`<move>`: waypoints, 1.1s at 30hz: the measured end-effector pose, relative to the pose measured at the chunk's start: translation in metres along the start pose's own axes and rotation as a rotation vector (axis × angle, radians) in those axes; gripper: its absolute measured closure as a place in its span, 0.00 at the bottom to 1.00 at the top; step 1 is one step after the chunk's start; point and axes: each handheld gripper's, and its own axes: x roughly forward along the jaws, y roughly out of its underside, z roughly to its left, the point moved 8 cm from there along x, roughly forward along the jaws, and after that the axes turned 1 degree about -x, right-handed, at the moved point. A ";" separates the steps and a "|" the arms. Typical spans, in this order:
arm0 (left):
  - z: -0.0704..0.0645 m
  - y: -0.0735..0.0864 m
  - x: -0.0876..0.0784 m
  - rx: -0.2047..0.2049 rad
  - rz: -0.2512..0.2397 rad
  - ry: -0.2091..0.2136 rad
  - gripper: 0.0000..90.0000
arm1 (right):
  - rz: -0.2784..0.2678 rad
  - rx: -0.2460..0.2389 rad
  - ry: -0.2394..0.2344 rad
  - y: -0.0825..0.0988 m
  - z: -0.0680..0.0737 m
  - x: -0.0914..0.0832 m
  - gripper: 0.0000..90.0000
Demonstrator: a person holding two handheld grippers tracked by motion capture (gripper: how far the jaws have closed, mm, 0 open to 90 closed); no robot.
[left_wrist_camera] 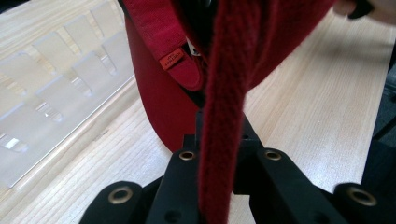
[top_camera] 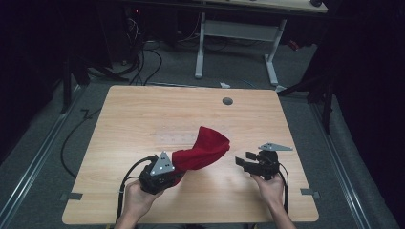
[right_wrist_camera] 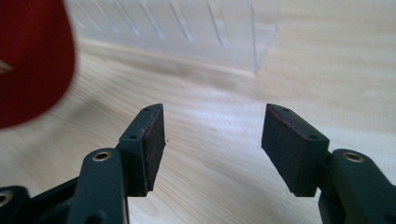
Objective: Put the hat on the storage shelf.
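Note:
A red knitted hat (top_camera: 203, 148) is held up above the wooden table (top_camera: 143, 119), slanting up and to the right from my left gripper (top_camera: 173, 168). That gripper is shut on the hat's edge; in the left gripper view the red fabric (left_wrist_camera: 224, 107) runs down between the jaws, and an orange label (left_wrist_camera: 172, 58) shows inside the hat. My right gripper (top_camera: 242, 162) hovers just right of the hat, apart from it, its jaws open with nothing between them (right_wrist_camera: 212, 144). The hat's red side (right_wrist_camera: 32, 60) shows at the left of the right gripper view.
A clear plastic rack (right_wrist_camera: 196, 28) with several slots lies on the table beyond the hat, also seen as the rack (left_wrist_camera: 56, 88) in the left gripper view. A grey cable hole (top_camera: 227, 101) sits near the table's far edge. Another desk's white legs (top_camera: 199, 47) stand behind.

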 end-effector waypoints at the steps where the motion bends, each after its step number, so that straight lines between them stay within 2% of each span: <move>1: 0.001 -0.001 -0.001 -0.007 -0.004 -0.001 0.95 | 0.014 -0.005 0.014 0.004 -0.003 0.003 0.44; 3: 0.004 -0.003 -0.002 -0.019 -0.012 -0.003 0.95 | 0.041 -0.013 0.052 0.012 -0.008 0.008 0.43; 5: 0.005 -0.005 -0.003 -0.029 -0.017 -0.002 0.95 | 0.043 -0.036 0.093 0.017 -0.013 0.012 0.42; 8: 0.006 -0.008 -0.005 -0.042 -0.024 0.003 0.95 | 0.055 -0.045 0.138 0.025 -0.018 0.015 0.42; 13: 0.011 -0.013 -0.007 -0.053 -0.036 -0.006 0.95 | 0.063 -0.069 0.192 0.033 -0.024 0.021 0.41; 15: 0.013 -0.015 -0.008 -0.071 -0.045 -0.007 0.95 | 0.062 -0.076 0.207 0.034 -0.026 0.023 0.40; 19: 0.017 -0.019 -0.010 -0.085 -0.059 -0.015 0.95 | 0.049 -0.111 0.237 0.035 -0.027 0.024 0.39; 23: 0.021 -0.026 -0.014 -0.109 -0.082 -0.014 0.95 | 0.060 -0.136 0.265 0.035 -0.026 0.026 0.38; 33: 0.026 -0.042 -0.020 -0.137 -0.122 -0.010 0.95 | 0.061 -0.136 0.261 0.035 -0.025 0.026 0.37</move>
